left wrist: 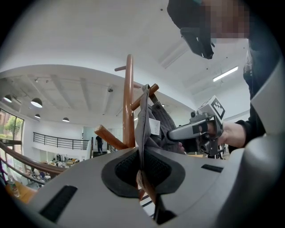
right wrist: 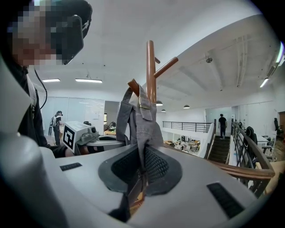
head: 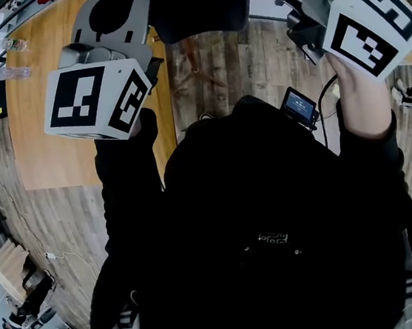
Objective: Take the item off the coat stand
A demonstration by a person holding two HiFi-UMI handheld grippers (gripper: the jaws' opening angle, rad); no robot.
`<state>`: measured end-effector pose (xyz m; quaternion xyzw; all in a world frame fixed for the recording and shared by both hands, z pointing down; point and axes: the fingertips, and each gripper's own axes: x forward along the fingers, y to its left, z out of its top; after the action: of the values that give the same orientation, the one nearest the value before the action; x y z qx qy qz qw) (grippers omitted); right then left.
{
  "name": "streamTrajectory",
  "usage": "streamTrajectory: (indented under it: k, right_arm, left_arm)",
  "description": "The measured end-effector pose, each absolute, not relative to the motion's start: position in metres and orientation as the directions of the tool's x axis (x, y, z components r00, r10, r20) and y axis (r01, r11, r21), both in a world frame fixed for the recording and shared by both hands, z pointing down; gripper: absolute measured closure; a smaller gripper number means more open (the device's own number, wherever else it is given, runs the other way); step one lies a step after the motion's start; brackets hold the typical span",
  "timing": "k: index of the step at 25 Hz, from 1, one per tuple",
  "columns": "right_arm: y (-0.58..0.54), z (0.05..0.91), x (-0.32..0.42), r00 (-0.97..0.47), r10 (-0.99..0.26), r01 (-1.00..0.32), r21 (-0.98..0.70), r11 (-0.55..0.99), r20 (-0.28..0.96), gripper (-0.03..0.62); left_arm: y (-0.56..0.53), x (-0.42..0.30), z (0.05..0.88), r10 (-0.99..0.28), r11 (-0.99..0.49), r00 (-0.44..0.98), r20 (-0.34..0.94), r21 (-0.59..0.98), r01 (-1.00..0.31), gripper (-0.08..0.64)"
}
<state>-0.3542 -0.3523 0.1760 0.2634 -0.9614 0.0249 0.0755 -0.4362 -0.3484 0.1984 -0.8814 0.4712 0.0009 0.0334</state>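
A grey garment (left wrist: 150, 121) hangs from a peg of the brown wooden coat stand (left wrist: 128, 102). My left gripper (left wrist: 141, 169) is shut on a lower fold of the cloth, which runs up from the jaws to the peg. In the right gripper view the same garment (right wrist: 142, 118) hangs against the stand's pole (right wrist: 151, 71), and my right gripper (right wrist: 143, 167) is shut on another fold. Each gripper shows in the other's view, close beside the cloth. In the head view only the marker cubes (head: 97, 99) (head: 371, 24) show clearly; the jaws are hidden.
Bare pegs (right wrist: 165, 67) stick out from the pole above the garment. A wooden tabletop (head: 42, 105) lies below at the left. A railing and stairs (right wrist: 222, 147) lie behind the stand, with people standing far off (right wrist: 57, 121).
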Motion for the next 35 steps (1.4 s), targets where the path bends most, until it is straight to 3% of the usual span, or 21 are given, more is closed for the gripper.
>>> streamTrajectory:
  k: [13,25,35]
  right_arm:
    - [-0.328,0.137,-0.324,-0.914,-0.392,-0.394,0.003,0.919,0.103,0.558]
    - [-0.296,0.146,-0.250,-0.880,-0.465,-0.469,-0.016,0.883,0.099,0.558]
    - [-0.268,0.159,-0.189,-0.845,-0.524,-0.530,-0.037,0.847,0.103,0.558]
  left_arm:
    - [-0.319,-0.405,0.160,-0.868,-0.488,0.494,-0.058,-0.088,-0.868,0.541]
    - [-0.280,-0.342,0.142,-0.855,-0.498,0.514,-0.071,-0.162,-0.852,0.541]
    - [-0.275,-0.280,0.175,-0.775,-0.623,0.630,-0.045,-0.110,-0.774,0.541]
